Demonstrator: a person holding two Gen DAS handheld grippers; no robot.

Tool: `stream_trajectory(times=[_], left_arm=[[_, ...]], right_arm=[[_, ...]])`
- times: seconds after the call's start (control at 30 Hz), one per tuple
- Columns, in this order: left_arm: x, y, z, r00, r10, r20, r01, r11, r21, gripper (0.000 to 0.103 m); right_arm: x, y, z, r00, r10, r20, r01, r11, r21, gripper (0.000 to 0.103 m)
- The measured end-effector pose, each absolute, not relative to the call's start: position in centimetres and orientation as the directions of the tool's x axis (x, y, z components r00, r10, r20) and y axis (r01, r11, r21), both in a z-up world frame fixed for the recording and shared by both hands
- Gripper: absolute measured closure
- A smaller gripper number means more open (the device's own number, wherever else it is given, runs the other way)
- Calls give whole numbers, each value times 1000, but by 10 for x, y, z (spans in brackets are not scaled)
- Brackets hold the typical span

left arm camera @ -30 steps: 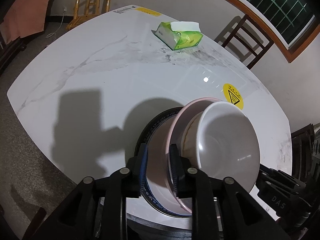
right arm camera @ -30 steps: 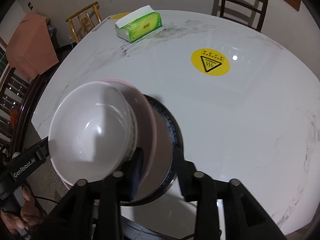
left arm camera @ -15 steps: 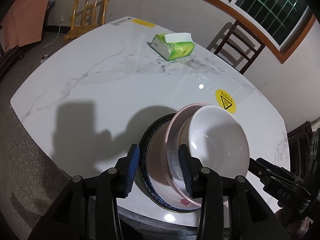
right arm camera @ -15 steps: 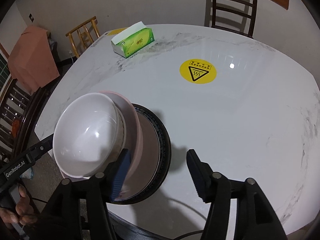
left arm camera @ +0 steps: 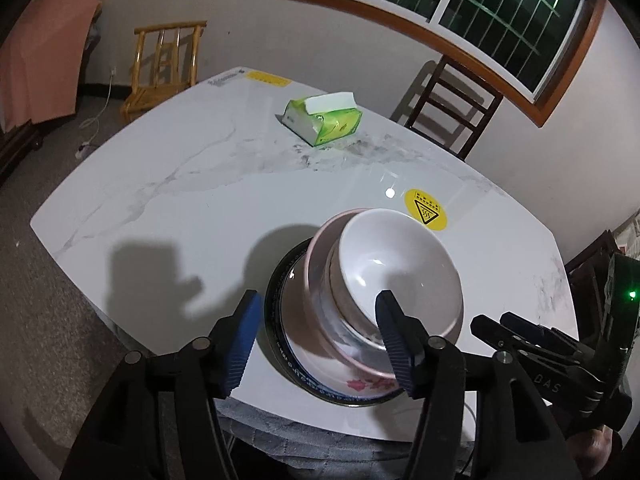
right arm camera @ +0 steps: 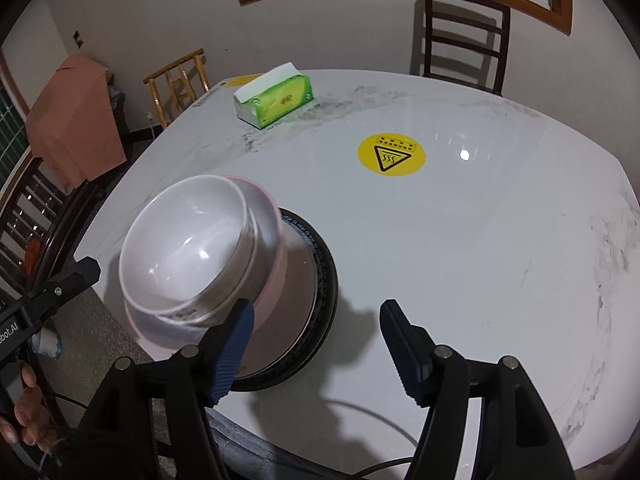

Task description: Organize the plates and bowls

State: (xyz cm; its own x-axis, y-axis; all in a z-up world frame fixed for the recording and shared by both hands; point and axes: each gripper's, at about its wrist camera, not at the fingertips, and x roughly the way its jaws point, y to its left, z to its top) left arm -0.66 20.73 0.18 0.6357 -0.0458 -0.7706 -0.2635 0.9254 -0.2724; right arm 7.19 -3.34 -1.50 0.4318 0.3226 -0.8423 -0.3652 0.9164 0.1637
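A stack stands near the front edge of the white marble table: a white bowl sits in a pink-rimmed bowl, which sits on a dark-rimmed plate. My left gripper is open, its jaws apart on either side of the stack's near side, touching nothing. In the right wrist view the white bowl, pink bowl and plate show too. My right gripper is open and empty, just in front of the plate's right rim.
A green tissue box lies at the far side of the table, also in the right wrist view. A round yellow warning sticker is behind the stack. Chairs stand around the table. The table's front edge is right under both grippers.
Both grippers let go of the stack's rims, opened wide and drew back and up. The stack now rests on the table on its own.
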Motion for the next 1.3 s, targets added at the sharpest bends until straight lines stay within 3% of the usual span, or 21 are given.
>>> stream_trajectory(times=[0.5, 0.73, 1.3], left_arm=[[-38, 172, -6, 689, 191, -700, -325, 944, -62, 42], [-34, 160, -13, 678, 182, -712, -309, 950, -52, 36], [-36, 158, -20, 653, 184, -735, -322, 946, -49, 36]], right_arm=[[33, -27, -16, 489, 348, -800, -441, 890, 117, 26], [25, -27, -16, 500, 354, -790, -451, 885, 110, 23], [18, -21, -23, 476, 364, -801, -479, 871, 111, 19]])
